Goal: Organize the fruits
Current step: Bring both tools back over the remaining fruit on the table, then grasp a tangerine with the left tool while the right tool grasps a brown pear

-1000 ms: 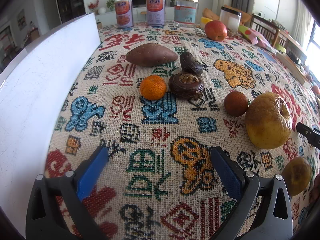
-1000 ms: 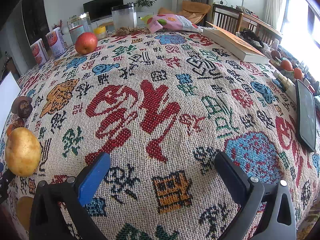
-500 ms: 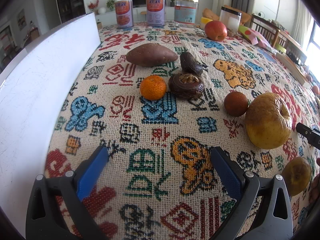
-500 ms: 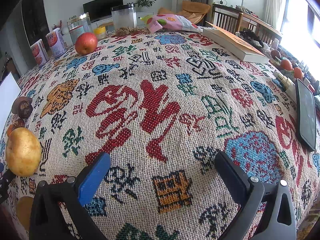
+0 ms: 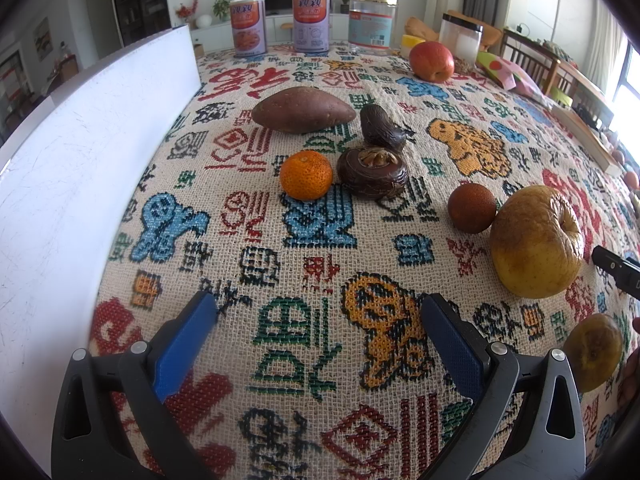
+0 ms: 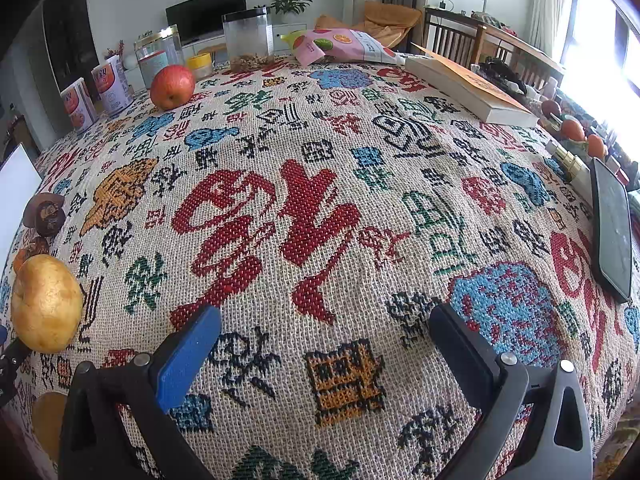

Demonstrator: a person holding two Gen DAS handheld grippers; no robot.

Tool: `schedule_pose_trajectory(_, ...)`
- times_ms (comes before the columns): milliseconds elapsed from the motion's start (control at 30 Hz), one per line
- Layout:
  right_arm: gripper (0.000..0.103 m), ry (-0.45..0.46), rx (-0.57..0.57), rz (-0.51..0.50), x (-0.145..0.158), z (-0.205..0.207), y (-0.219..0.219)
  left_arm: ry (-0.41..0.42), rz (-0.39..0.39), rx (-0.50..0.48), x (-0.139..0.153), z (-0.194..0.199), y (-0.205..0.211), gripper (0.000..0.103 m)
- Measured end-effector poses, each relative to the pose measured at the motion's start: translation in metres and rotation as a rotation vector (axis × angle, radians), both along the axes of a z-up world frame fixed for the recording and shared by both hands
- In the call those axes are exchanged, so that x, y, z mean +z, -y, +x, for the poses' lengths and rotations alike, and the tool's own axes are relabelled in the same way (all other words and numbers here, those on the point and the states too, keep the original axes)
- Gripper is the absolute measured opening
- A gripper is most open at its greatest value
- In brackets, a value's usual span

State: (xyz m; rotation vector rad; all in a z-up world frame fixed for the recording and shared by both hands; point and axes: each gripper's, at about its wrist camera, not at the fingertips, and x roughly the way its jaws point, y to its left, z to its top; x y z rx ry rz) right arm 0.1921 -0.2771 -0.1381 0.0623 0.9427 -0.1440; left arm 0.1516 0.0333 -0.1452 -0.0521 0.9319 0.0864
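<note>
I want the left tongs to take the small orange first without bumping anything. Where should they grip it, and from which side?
Grip the orange across its round middle, coming straight from the camera side, where only bare cloth lies. The brown bulb sits close on its right, so one finger must slip into that narrow gap; the left side is free. The left tongs look open wide enough.

You see two cans at the far edge of the counter, each with two large red Chinese characters near its top; they are too blurred to read for certain. The woven cloth is covered in stylised Chinese characters. The jar label's small print is illegible.
</note>
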Motion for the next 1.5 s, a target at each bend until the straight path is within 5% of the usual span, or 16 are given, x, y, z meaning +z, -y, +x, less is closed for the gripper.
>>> schedule_pose_trajectory(567, 0.103, 0.000, 0.000, 0.000, 0.000, 0.000, 0.000, 0.001, -0.003, 0.000, 0.000, 0.000, 0.000, 0.102)
schedule_pose_trajectory(733, 0.103, 0.000, 0.000, 0.000, 0.000, -0.001, 0.000, 0.006, -0.109, -0.095, 0.005, -0.008, -0.019, 0.102)
schedule_pose_trajectory(833, 0.103, -0.001, 0.000, -0.001, 0.001, -0.001, 0.000, -0.007, -0.087, -0.035, 0.007, -0.010, -0.034, 0.102)
schedule_pose_trajectory(1067, 0.103, 0.000, -0.001, 0.000, 0.000, -0.001, 0.000, 0.041, -0.075, -0.006, 0.018, 0.037, -0.039, 0.099)
schedule_pose_trajectory(1100, 0.103, 0.000, -0.001, 0.000, 0.000, -0.001, 0.000, 0.044, -0.065, -0.003, 0.019, 0.045, -0.039, 0.095)
schedule_pose_trajectory(1167, 0.103, 0.000, -0.001, 0.000, 0.000, -0.001, 0.000, 0.022, -0.062, -0.024, 0.015, 0.060, -0.039, 0.069)
schedule_pose_trajectory(1300, 0.103, -0.001, -0.001, -0.001, 0.001, -0.001, 0.000, 0.037, -0.038, -0.074, 0.009, 0.066, -0.037, 0.062)
schedule_pose_trajectory(1367, 0.103, 0.000, -0.001, -0.001, 0.001, -0.001, 0.000, 0.061, -0.041, -0.122, 0.009, 0.062, -0.033, 0.033)
schedule_pose_trajectory(1500, 0.103, 0.008, 0.001, 0.014, 0.002, -0.003, 0.000, 0.058, -0.060, -0.169, 0.013, 0.050, -0.026, 0.029)
